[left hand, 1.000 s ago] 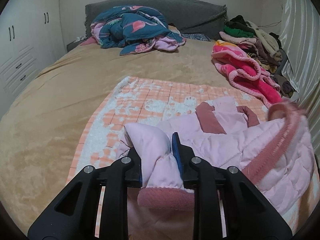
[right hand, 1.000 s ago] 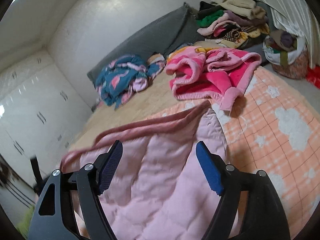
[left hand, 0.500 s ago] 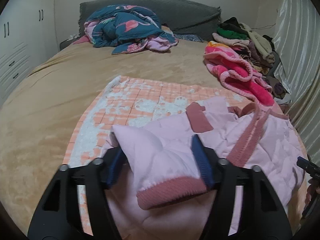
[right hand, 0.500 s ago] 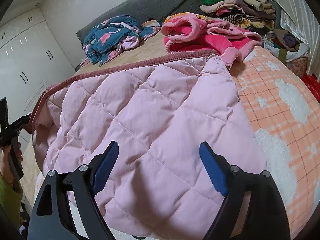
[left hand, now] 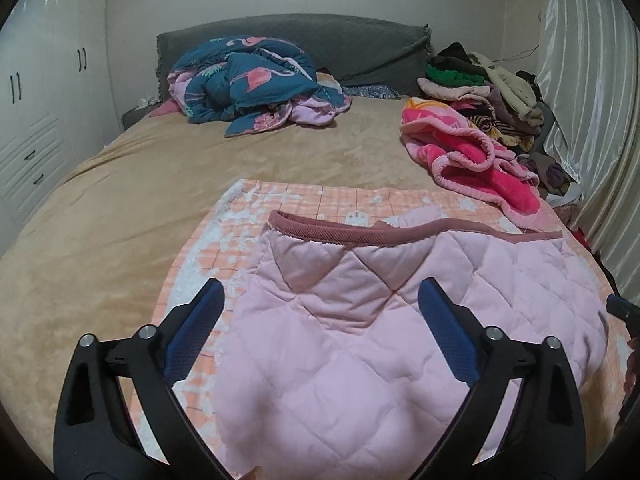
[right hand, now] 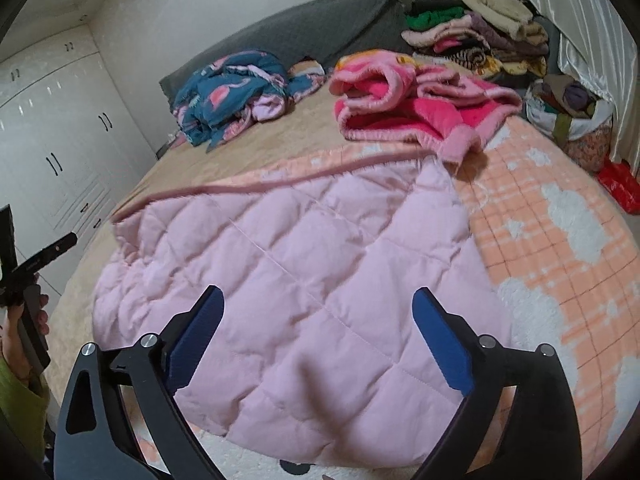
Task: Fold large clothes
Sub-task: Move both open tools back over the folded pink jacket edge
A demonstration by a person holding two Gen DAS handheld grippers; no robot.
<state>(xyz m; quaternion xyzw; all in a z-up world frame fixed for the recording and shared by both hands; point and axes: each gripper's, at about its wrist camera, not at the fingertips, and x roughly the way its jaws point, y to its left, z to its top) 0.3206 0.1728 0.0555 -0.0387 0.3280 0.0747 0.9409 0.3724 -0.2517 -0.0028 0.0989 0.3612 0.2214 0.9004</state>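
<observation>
A pale pink quilted jacket (left hand: 360, 340) with a dusty-pink trim edge (left hand: 344, 234) lies flat and folded over on an orange checked blanket (left hand: 320, 196). It also shows in the right wrist view (right hand: 304, 264), with the blanket (right hand: 560, 240) to its right. My left gripper (left hand: 320, 320) is open and empty, hovering over the jacket's near part. My right gripper (right hand: 318, 320) is open and empty above the jacket's near edge. The left gripper's handle (right hand: 28, 280) shows at the right view's left edge.
A tan bedspread (left hand: 120, 220) covers the bed. A blue flamingo quilt (left hand: 248, 80) lies by the grey headboard. A bright pink fleece garment (left hand: 472, 160) and a clothes pile (left hand: 480, 84) lie at right, near a curtain (left hand: 592, 120). White wardrobes (left hand: 36, 100) stand left.
My left gripper opened and let go of the pink sleeve cuff. The jacket's raised half came down flat over the rest. Both grippers drew back.
</observation>
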